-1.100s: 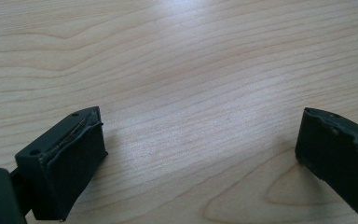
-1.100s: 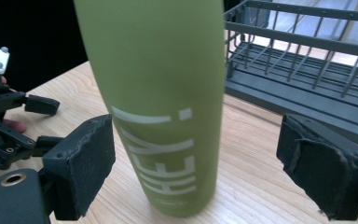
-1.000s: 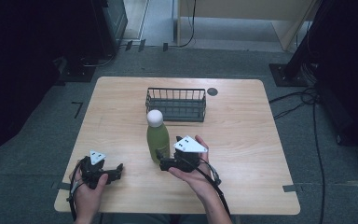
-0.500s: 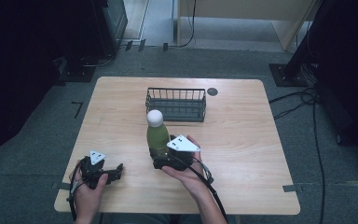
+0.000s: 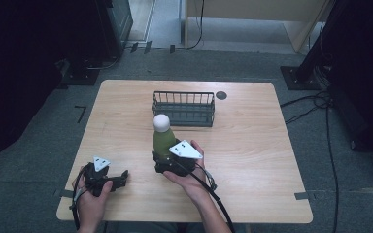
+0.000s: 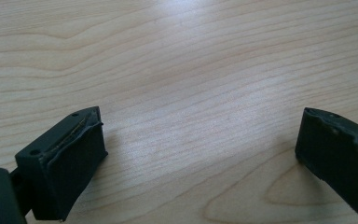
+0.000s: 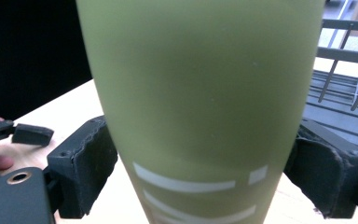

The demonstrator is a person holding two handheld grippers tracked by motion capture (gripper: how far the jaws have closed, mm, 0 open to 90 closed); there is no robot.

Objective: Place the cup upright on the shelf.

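A green bottle (image 5: 163,141) with a white cap stands upright near the middle of the wooden table (image 5: 252,145). My right gripper (image 5: 160,158) comes in from the front right and holds the bottle low down. In the right gripper view the green bottle (image 7: 200,93) sits between the two pads, and both press on its sides. My left gripper (image 5: 123,176) rests on the table at the front left, apart from the bottle. Its jaws (image 6: 200,154) stand wide open over bare wood.
A dark wire basket (image 5: 183,109) stands just behind the bottle, and its bars (image 7: 345,84) show at the right of the right gripper view. A small black disc (image 5: 221,95) lies by the basket's far right corner. The table's right half is bare wood.
My right gripper has moved left up to the bottle and its jaws now sit around the bottle's lower part. The left gripper and the bottle have stayed in place.
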